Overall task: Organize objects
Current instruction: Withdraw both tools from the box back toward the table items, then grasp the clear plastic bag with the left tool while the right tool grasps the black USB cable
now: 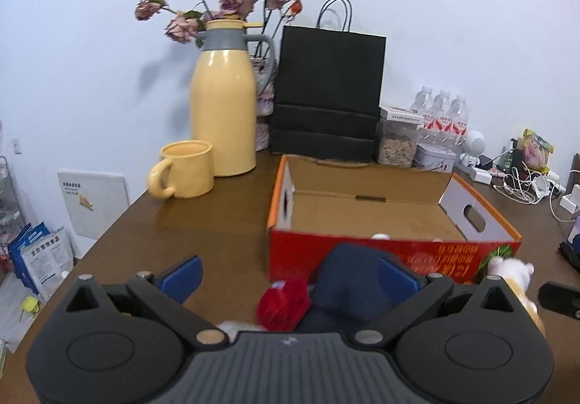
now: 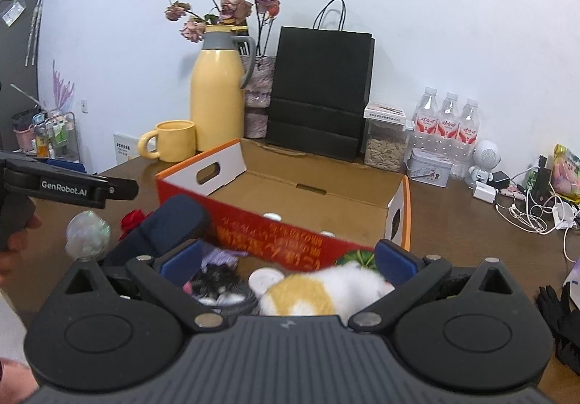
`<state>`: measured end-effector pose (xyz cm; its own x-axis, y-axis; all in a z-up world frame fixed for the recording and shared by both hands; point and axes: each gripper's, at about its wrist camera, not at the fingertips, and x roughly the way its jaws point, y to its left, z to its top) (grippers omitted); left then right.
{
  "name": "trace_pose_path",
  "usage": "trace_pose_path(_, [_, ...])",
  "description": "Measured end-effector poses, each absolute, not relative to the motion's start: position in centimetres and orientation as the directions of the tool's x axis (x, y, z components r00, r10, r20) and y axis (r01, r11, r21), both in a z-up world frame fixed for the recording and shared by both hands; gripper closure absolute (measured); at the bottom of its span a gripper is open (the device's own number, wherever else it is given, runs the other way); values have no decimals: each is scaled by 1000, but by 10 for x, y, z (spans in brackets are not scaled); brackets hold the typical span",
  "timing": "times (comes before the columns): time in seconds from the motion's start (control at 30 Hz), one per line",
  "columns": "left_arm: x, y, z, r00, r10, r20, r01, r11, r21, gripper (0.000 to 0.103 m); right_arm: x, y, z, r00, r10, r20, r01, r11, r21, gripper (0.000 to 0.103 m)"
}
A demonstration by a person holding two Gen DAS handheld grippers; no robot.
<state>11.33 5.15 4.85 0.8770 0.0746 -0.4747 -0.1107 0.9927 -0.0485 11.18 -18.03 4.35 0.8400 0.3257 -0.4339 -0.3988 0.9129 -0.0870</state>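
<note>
In the left wrist view, the left tool (image 1: 288, 273) is seen spread wide above the brown surface (image 1: 203, 223), with a dark navy object (image 1: 348, 280) and a red fabric item (image 1: 282, 302) lying between its blue fingers (image 1: 183, 275), gripped by neither. The open cardboard box (image 1: 384, 212) stands just beyond. In the right wrist view, the right tool (image 2: 286, 262) is likewise held wide, and a white-and-orange plush toy (image 2: 319, 290) is seen between its fingers, close against the right one, in front of the box's red wall. Whether the toy is touched cannot be told.
</note>
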Motion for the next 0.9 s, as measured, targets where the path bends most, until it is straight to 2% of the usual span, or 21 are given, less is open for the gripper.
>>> trace_pose_path(0.57, [35,92,7,858,133,-497,-164,986,-20,0,60,-195,-6,811,309,-496,-367,930,-21,0])
trace_pose_path(0.8, [16,102,-3,867,138,-479,-189,980,-61,0,49,-194,-38,800,294,-523,-343,939,3,0])
trace_pose_path(0.9, [17,104,-2,867,142,-478,-198,978,-69,0,48,-191,-45,796,285,-535,-338,941,-1,4])
